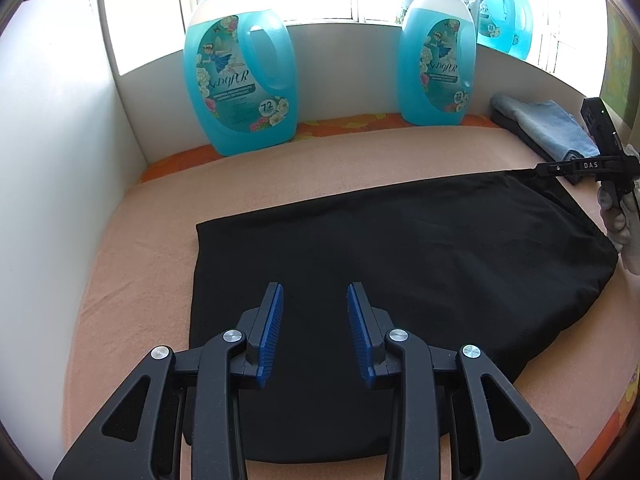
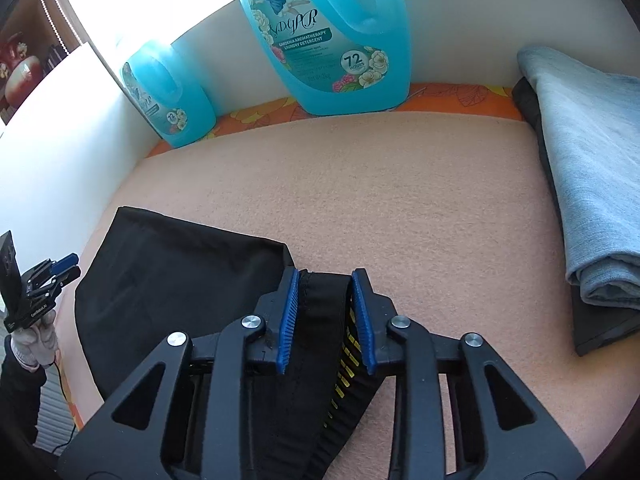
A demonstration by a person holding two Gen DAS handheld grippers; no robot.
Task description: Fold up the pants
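Pants (image 1: 380, 264) lying mostly flat on the peach surface (image 1: 320, 168), black, already doubled into a compact slab, so probably past the halfway mark. Not finished though: one end bunched and lifted at the far right, edges uneven there.

Right gripper (image 2: 326, 276) pinching the waistband (image 2: 324, 320), the strip with little yellow marks, fabric squeezed between the blue pads (image 2: 288, 320). Looks like a real hold, cloth pulled taut off the main fold. Gloved hand (image 1: 618, 220) on the handle at the edge of the left view.

Left gripper (image 1: 315, 292) parted, nothing between the pads, hovering over the near part of the pants. Can't tell if touching the cloth.

Left to do, at a guess: bring that held end over or tuck it flat, smooth it, maybe one more fold, then park it with the stack of folded jeans (image 2: 592, 184) off to the right. Two blue detergent jugs (image 1: 240, 80) at the back wall, well clear of everything.
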